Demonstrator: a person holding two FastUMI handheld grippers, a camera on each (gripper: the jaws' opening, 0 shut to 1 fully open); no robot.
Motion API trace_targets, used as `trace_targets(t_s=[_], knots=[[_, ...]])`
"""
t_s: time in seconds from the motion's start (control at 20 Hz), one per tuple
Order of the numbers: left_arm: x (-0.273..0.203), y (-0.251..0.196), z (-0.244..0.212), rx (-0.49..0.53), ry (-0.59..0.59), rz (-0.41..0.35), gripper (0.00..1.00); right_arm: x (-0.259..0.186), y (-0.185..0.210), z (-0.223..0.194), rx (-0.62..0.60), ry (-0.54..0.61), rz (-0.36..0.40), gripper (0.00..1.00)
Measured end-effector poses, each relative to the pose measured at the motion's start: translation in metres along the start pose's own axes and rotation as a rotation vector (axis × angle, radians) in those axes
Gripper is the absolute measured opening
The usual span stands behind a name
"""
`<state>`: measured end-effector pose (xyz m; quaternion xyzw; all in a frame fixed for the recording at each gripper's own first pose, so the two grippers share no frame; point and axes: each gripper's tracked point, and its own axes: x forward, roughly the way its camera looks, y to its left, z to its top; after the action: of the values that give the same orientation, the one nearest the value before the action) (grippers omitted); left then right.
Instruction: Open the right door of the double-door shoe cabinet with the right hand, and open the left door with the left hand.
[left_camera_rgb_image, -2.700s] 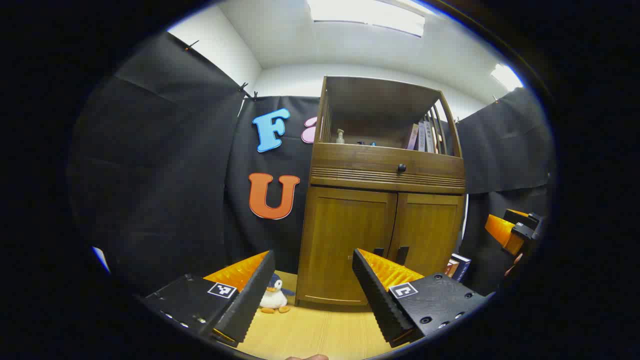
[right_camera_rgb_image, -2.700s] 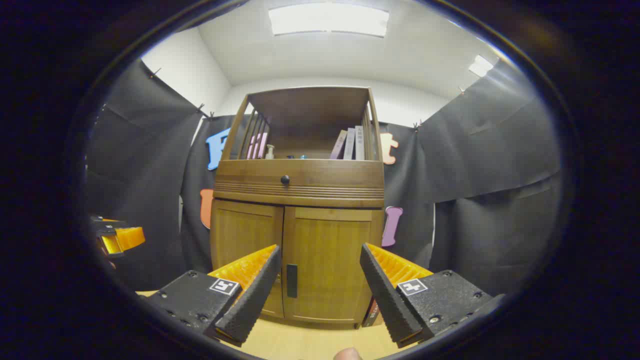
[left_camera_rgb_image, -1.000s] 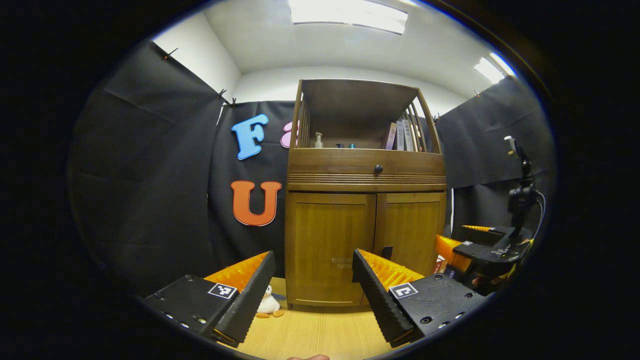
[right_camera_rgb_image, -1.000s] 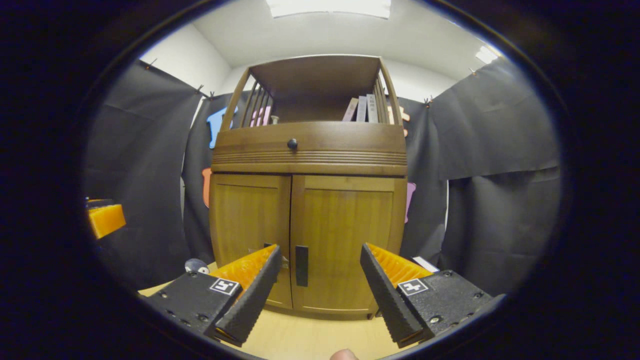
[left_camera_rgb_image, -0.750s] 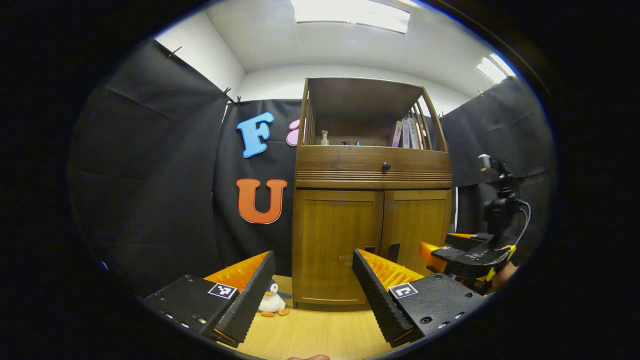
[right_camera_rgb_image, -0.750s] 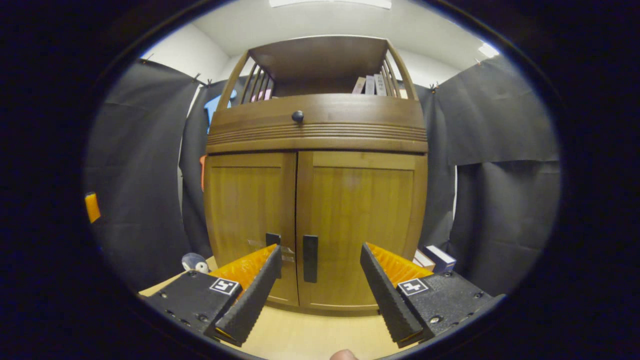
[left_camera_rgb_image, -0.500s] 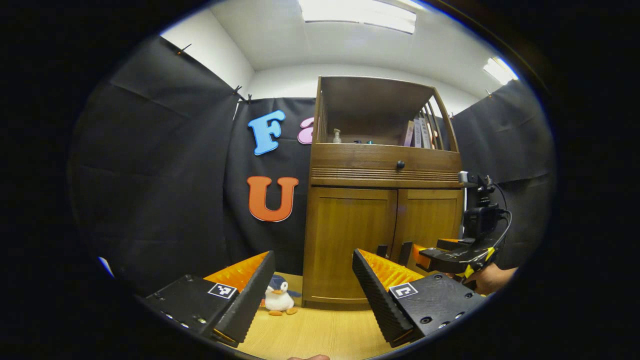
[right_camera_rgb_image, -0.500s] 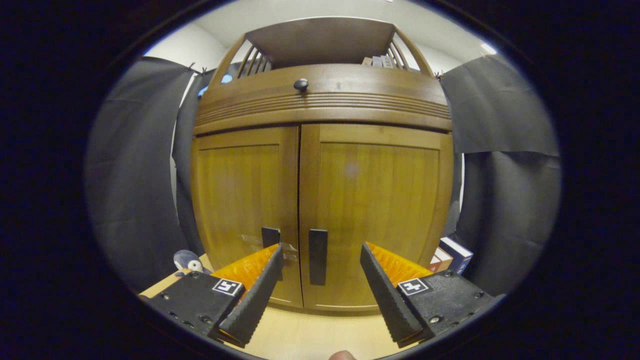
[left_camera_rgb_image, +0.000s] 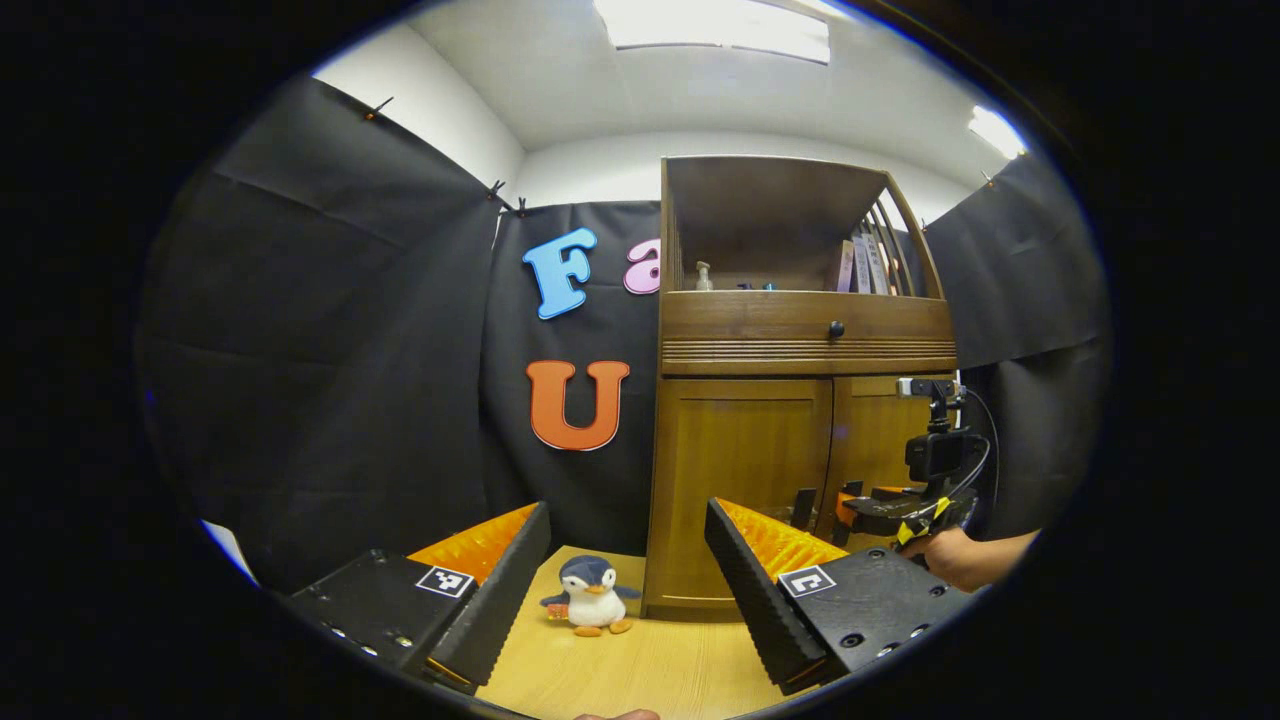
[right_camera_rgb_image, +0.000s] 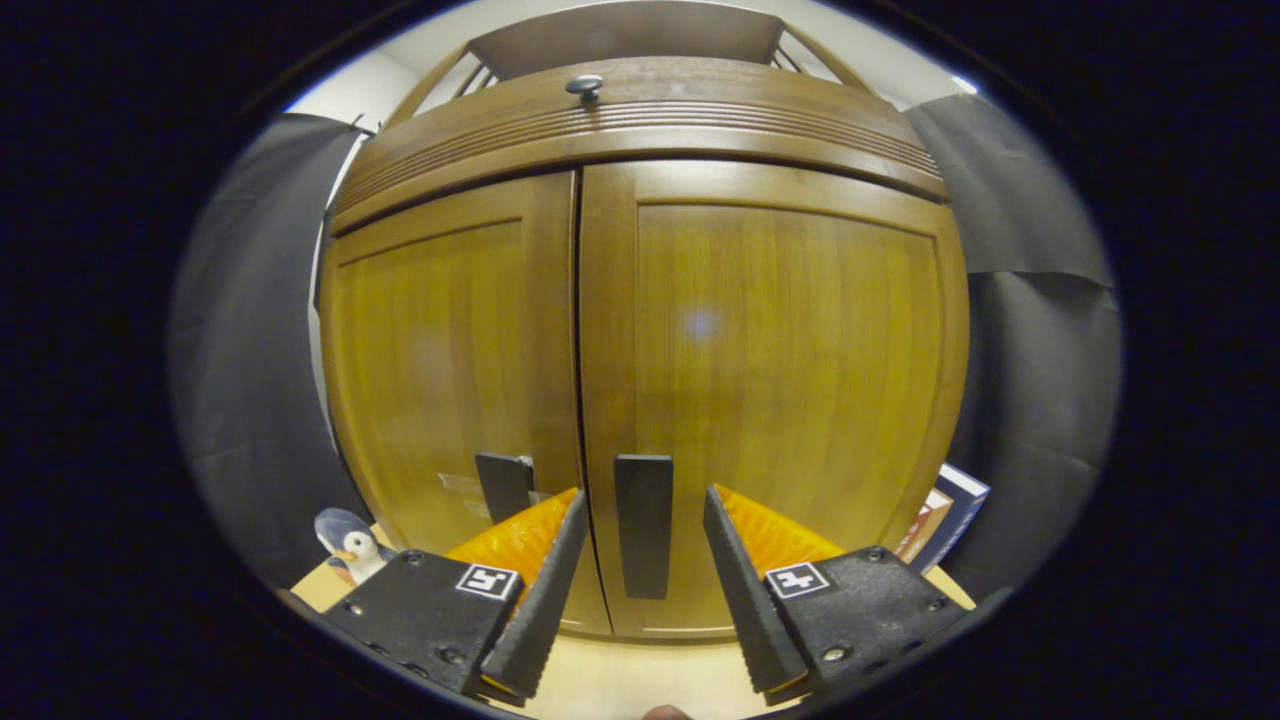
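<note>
The wooden shoe cabinet (left_camera_rgb_image: 745, 470) stands with both doors closed. In the right gripper view the right door (right_camera_rgb_image: 780, 370) and left door (right_camera_rgb_image: 450, 350) loom close, each with a dark vertical handle. My right gripper (right_camera_rgb_image: 643, 497) is open, and the right door's handle (right_camera_rgb_image: 643, 540) stands between its fingers without either touching it. The left door's handle (right_camera_rgb_image: 503, 485) sits just left of them. In the left gripper view my left gripper (left_camera_rgb_image: 627, 510) is open and holds nothing, well back from the cabinet. The right gripper (left_camera_rgb_image: 868, 506), held by a hand (left_camera_rgb_image: 960, 556), is at the doors' handles.
A small penguin toy (left_camera_rgb_image: 592, 596) sits on the wooden floor at the cabinet's left foot. Books (right_camera_rgb_image: 948, 515) lean by its right foot. A drawer with a round knob (left_camera_rgb_image: 835, 328) and an open shelf with a bottle and books top the doors. Black cloth walls surround it.
My right gripper has moved in close to the doors, so the right door's handle now lies between its fingers, which have narrowed slightly. The left gripper's view has swung left; the cabinet sits farther right.
</note>
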<state>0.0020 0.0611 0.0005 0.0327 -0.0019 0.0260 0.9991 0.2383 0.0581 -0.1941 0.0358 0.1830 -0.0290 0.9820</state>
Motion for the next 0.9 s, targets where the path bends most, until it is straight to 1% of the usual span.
trace_targets(t_s=[0.05,0.15,0.2,0.25,0.35,0.4,0.45,0.55,0.75,0.8,0.85,0.9], knots=[[-0.001,0.002,-0.001,-0.002,0.005,0.002,0.95,0.005,0.000,-0.003,-0.001,0.005,-0.004,0.73],[0.000,0.003,-0.003,-0.006,0.014,0.005,0.95,0.015,0.004,-0.009,0.000,0.020,-0.005,0.68],[0.000,0.002,-0.004,-0.005,0.020,0.006,1.00,0.021,0.006,-0.012,0.003,0.032,0.000,0.65],[-0.001,0.003,-0.007,-0.002,0.031,0.006,0.95,0.026,0.007,-0.014,0.003,0.039,0.001,0.63],[-0.004,0.003,-0.007,0.011,0.032,0.004,0.95,0.033,0.004,-0.015,0.005,0.050,-0.014,0.58],[-0.004,0.003,-0.007,0.015,0.032,0.005,0.95,0.035,0.002,-0.015,0.006,0.050,-0.032,0.53],[-0.005,0.005,-0.007,0.015,0.034,0.007,0.95,0.038,-0.001,-0.016,0.011,0.051,-0.048,0.51],[-0.008,0.010,-0.007,0.011,0.041,0.015,0.95,0.038,0.000,-0.016,0.035,0.049,-0.048,0.40],[-0.009,0.017,-0.009,0.010,0.047,0.027,0.95,0.037,-0.001,-0.017,0.040,0.048,-0.047,0.36],[-0.009,0.017,-0.010,0.006,0.051,0.027,0.95,0.036,-0.001,-0.018,0.041,0.053,-0.044,0.33],[-0.008,0.018,-0.010,0.000,0.055,0.024,1.00,0.035,-0.001,-0.017,0.040,0.059,-0.043,0.33],[-0.007,0.017,-0.011,-0.005,0.057,0.019,0.95,0.033,-0.001,-0.018,0.036,0.064,-0.044,0.32]])
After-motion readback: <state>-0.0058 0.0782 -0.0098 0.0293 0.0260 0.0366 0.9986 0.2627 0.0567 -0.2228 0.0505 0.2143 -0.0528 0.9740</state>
